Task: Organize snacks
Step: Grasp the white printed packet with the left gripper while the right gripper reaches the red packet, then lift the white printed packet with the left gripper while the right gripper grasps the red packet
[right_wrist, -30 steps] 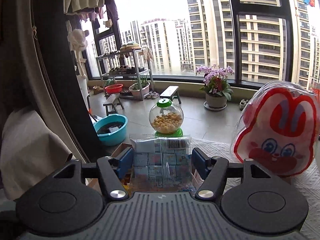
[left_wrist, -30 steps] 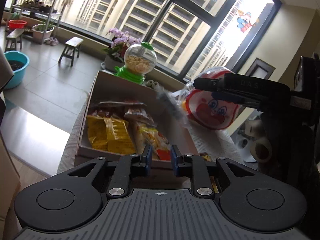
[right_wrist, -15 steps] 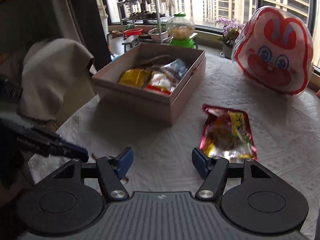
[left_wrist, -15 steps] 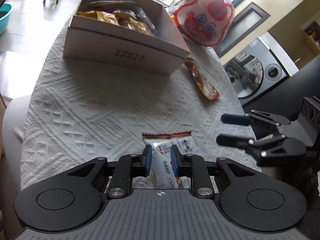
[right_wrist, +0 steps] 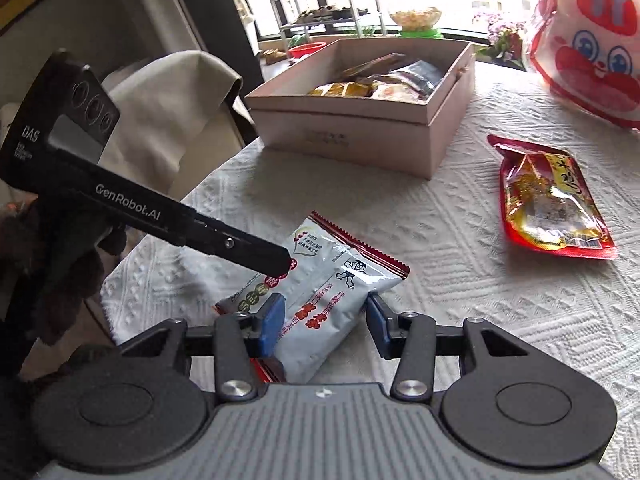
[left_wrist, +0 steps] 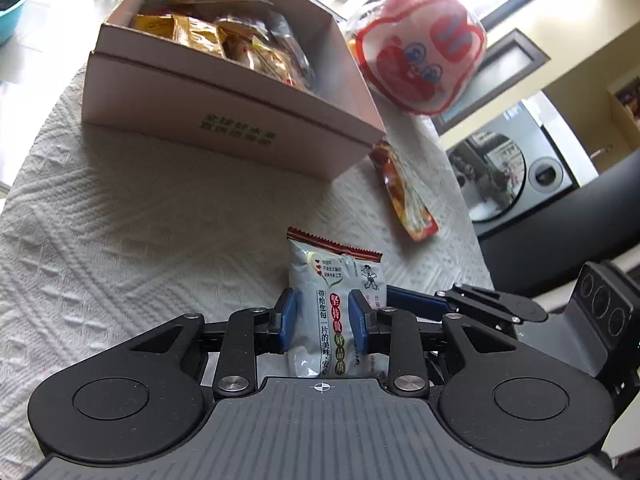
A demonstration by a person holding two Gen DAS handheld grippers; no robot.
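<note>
On the cloth-covered bench point(right_wrist: 500, 280), my left tongs point(left_wrist: 322, 326) are opening astride the white snack packet point(left_wrist: 334, 304), while my right tongs point(right_wrist: 324, 326) are closing over its other end, pads not yet pressing. The snack box point(right_wrist: 360, 148) and red pouch point(right_wrist: 552, 208) lie beyond.

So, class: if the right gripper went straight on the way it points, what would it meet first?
The grey-white snack packet: it already lies between the closing right gripper's jaws. The cardboard box lies farther along, though depth is uncertain.
</note>
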